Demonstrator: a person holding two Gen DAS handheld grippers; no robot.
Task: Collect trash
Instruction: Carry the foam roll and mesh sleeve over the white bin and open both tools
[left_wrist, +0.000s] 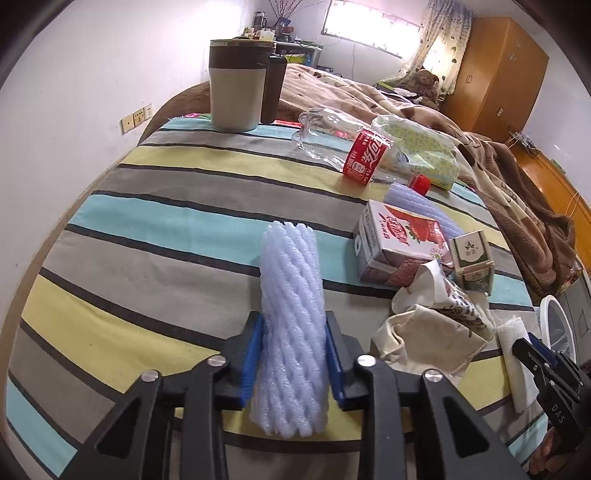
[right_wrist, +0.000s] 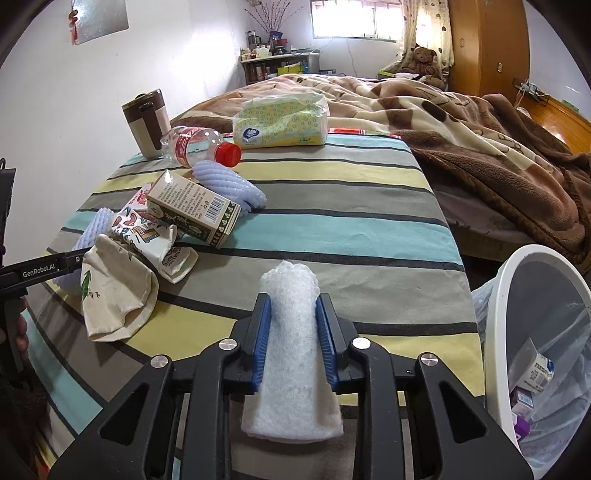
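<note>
The left gripper (left_wrist: 293, 354) is clamped on a pale blue foam fruit net (left_wrist: 290, 325), held over the striped cloth (left_wrist: 147, 229). The right gripper (right_wrist: 293, 341) squeezes a folded white tissue wad (right_wrist: 291, 354) above the same cloth. Only the right wrist view shows inside the white trash bin (right_wrist: 498, 332), just beside the cloth's near right corner, lined with a plastic bag and holding small cartons (right_wrist: 535, 373). The left wrist view shows the front of the red milk carton (left_wrist: 399, 240), near the cloth's right edge beside crumpled paper bags (left_wrist: 432, 325). A Coca-Cola bottle (left_wrist: 354, 147) lies farther back on the cloth.
</note>
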